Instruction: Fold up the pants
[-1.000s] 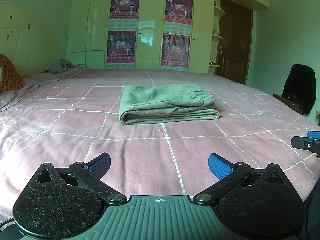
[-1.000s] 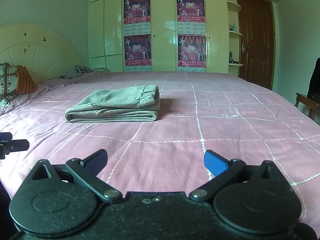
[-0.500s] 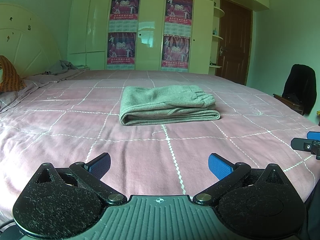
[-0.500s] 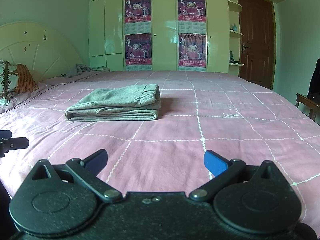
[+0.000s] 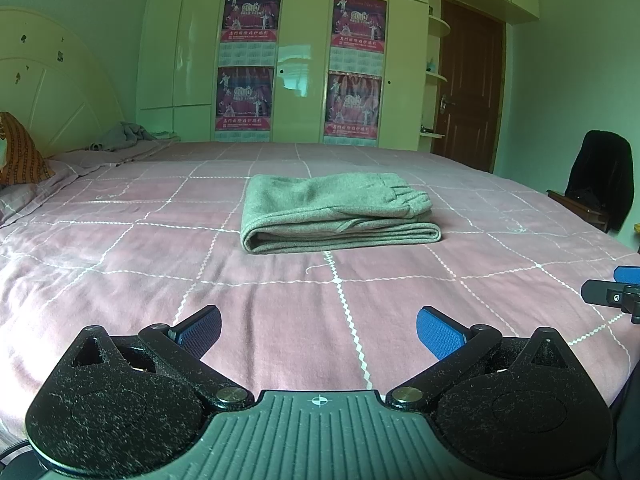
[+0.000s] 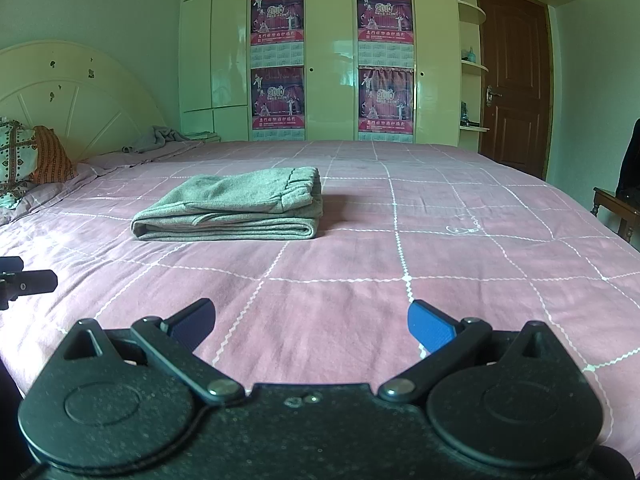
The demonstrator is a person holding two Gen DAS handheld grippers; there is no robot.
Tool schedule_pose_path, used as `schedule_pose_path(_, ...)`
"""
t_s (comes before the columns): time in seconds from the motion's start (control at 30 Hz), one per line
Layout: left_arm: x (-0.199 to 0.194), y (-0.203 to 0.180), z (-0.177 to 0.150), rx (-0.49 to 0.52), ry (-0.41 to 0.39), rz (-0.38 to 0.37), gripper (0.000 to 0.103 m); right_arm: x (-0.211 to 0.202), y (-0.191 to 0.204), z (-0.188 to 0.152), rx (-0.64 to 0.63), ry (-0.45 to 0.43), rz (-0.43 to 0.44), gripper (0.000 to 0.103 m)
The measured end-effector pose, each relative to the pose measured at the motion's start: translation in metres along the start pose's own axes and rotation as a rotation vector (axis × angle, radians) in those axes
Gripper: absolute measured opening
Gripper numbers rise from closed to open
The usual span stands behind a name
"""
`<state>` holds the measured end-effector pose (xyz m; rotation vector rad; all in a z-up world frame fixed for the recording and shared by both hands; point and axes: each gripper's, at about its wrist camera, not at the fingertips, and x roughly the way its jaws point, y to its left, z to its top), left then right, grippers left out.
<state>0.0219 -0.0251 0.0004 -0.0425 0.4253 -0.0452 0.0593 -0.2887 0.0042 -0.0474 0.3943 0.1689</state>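
Grey pants [image 5: 336, 212] lie folded into a compact rectangle on the pink checked bed [image 5: 160, 280], elastic waistband on top toward the right. In the right wrist view the same pants [image 6: 236, 208] sit to the left of centre. My left gripper [image 5: 319, 330] stands open well short of the pants, over the bed's near part, with nothing between its blue pads. My right gripper [image 6: 310, 322] is open too, empty, and equally far back. Each gripper's fingertip shows at the edge of the other's view.
A cream headboard [image 5: 52, 92] and patterned pillows [image 6: 28, 156] are at the left. A crumpled grey cloth [image 5: 120, 136] lies at the bed's far left. A wardrobe with posters [image 5: 300, 64] and a brown door [image 5: 468, 88] stand behind. A chair with dark clothing [image 5: 600, 180] is at the right.
Both views have shifted only slightly; the pants sit a touch lower in frame. The pants stay folded and untouched, and both grippers remain open.
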Motion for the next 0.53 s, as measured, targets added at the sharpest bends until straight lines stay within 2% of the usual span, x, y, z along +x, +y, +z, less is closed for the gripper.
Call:
schedule_pose_path(0.23, 0.0, 0.0006, 0.0008, 0.007, -0.002, -0.002, 0.103, -0.0001, 0.0003, 0.0001, 0.0, 0.0, 0.0, 0.103)
schedule_pose_path(0.33, -0.0028, -0.0009, 0.0019, 0.02, -0.018, -0.024, 0.103, -0.0003, 0.0003, 0.0001, -0.001, 0.0, 0.0, 0.103)
schedule_pose_path(0.53, -0.0074, -0.0011, 0.0033, 0.031, -0.055, -0.006, 0.102, -0.0003, -0.0006, 0.0001, -0.002, 0.0, 0.001, 0.103)
